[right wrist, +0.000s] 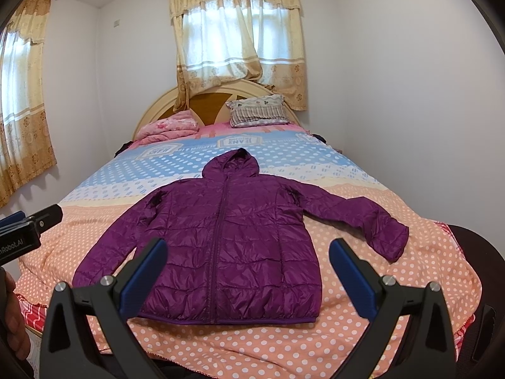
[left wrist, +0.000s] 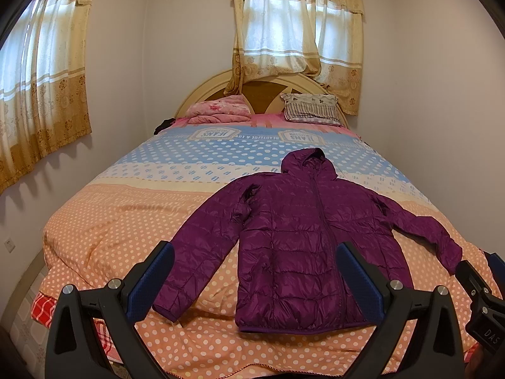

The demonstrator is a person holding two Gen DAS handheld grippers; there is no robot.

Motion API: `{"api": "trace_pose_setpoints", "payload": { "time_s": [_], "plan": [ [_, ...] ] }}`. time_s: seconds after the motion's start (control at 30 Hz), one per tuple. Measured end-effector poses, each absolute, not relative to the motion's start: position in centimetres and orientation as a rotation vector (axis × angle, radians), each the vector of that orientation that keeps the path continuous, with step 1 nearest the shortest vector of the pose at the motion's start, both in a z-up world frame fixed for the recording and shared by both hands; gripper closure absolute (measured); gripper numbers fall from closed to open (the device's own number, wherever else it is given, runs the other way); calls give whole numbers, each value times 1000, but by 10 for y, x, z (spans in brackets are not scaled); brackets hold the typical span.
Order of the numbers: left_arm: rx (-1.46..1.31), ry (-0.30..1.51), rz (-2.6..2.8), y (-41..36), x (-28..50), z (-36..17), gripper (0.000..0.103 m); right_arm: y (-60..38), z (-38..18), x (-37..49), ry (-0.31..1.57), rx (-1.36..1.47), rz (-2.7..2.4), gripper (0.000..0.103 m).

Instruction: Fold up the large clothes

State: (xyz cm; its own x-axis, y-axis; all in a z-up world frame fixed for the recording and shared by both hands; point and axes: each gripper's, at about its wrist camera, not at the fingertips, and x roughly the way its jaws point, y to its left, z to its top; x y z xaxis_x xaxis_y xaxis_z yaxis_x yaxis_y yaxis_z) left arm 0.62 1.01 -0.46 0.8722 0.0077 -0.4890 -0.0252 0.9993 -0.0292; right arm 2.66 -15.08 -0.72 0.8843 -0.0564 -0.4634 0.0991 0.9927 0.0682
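Hand-held grippers left (left wrist: 255, 271) and right (right wrist: 247, 268), fingers apart, level above the flat purple jacket (right wrist: 227, 237).

left gripper (left wrist: 255, 271): jaws wide apart | right gripper (right wrist: 247, 268): jaws wide apart

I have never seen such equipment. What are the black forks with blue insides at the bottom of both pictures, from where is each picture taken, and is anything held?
Each fork is a handheld two-finger gripper; a person carries one in each hand. A wide-angle camera on each gripper looks forward along its fingers, so the room appears curved. One picture comes from the left gripper, the other from the right gripper. Each gripper also appears at the edge of the other's picture. Both are open and hold nothing. Before them a purple hooded jacket lies flat on the bed's dotted cover, zipped, sleeves spread. At the headboard are a striped pillow and a folded pink blanket.
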Motion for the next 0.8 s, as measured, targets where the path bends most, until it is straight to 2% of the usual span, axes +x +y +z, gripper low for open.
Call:
{"api": "trace_pose_setpoints", "payload": {
  "time_s": [0.53,0.8],
  "plan": [
    [-40,547,13,10,14,-13,1,-154,-17,32,507,100,-85,0],
    [-27,605,13,9,36,-38,1,-167,-34,45,530,109,-97,0]
  ]
}}
